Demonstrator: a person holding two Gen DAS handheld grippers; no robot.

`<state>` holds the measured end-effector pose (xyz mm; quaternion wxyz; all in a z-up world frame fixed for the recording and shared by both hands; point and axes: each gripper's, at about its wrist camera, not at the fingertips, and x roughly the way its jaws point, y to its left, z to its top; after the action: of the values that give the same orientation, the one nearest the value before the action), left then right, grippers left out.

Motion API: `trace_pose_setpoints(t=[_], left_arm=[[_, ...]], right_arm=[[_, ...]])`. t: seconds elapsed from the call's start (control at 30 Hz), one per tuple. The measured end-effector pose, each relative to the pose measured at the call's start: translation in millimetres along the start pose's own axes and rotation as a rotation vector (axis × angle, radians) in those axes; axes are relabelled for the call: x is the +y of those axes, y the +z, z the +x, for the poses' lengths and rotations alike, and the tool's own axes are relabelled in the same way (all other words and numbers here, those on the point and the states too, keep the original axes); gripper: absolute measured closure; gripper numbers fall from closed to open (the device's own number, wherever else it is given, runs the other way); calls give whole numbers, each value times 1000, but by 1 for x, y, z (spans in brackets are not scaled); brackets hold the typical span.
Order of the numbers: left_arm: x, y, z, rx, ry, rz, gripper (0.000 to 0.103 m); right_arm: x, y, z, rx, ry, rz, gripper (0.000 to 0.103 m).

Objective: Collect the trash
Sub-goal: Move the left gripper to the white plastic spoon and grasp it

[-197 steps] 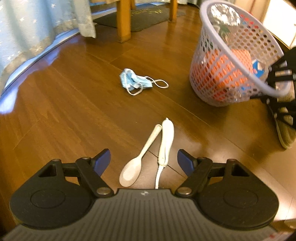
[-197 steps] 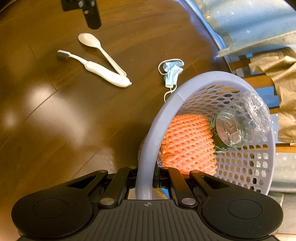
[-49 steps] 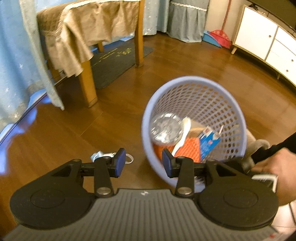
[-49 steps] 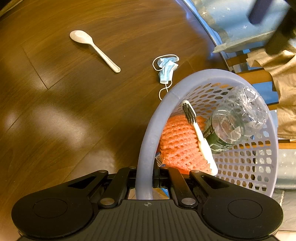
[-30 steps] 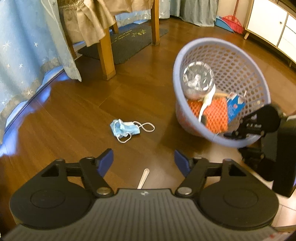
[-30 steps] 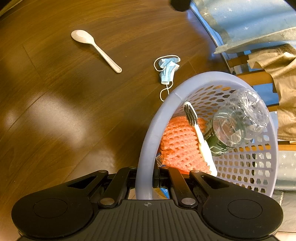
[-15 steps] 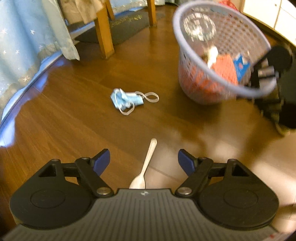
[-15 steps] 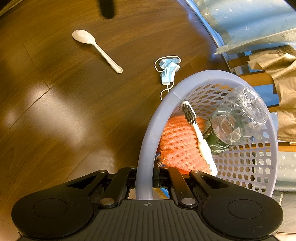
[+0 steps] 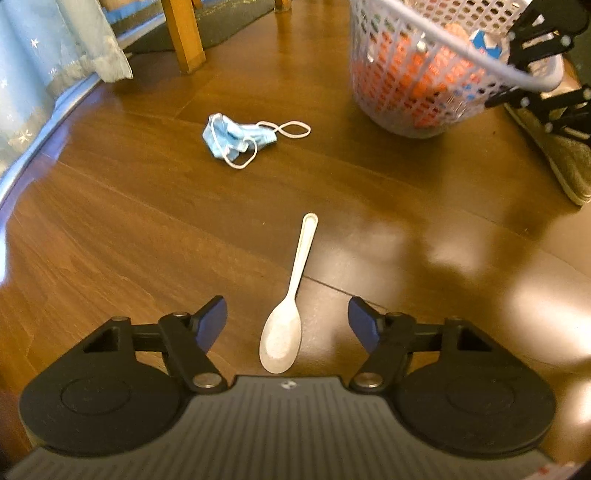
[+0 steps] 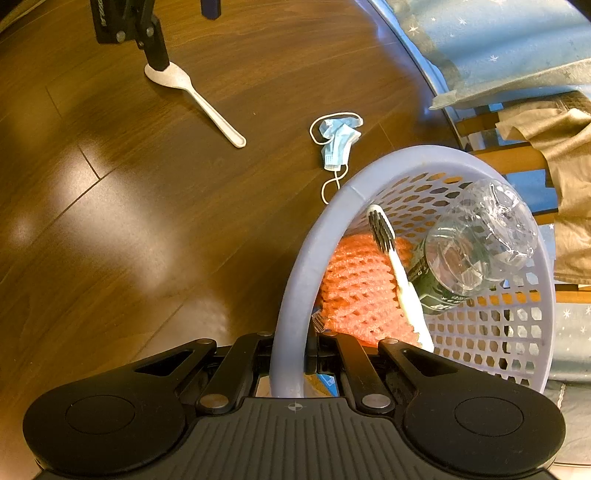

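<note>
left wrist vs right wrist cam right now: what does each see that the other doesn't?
Left wrist only: its own left gripper, jaws open and just closing a little, straddling the spoon bowl without touching; a slipper beside the basket; a wooden table leg.

Right wrist only: the basket's inside, with a toothbrush, a clear plastic bottle and orange foam net; the right gripper shut on the basket rim.

Both: the white spoon and blue face mask on the wooden floor, and the basket.
</note>
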<state>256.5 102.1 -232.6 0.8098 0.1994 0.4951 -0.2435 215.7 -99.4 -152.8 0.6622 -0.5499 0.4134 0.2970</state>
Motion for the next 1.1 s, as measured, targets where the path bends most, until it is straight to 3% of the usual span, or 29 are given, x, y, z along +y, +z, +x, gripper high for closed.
trace_pose_setpoints(t=[0.37, 1.1], left_arm=[[10, -2, 37, 31, -33, -29, 62], [6, 7, 71, 67, -49, 19, 89]], right_arm=[[0, 1, -1, -2, 2, 4, 103], [-1, 3, -1, -2, 5, 7, 103]])
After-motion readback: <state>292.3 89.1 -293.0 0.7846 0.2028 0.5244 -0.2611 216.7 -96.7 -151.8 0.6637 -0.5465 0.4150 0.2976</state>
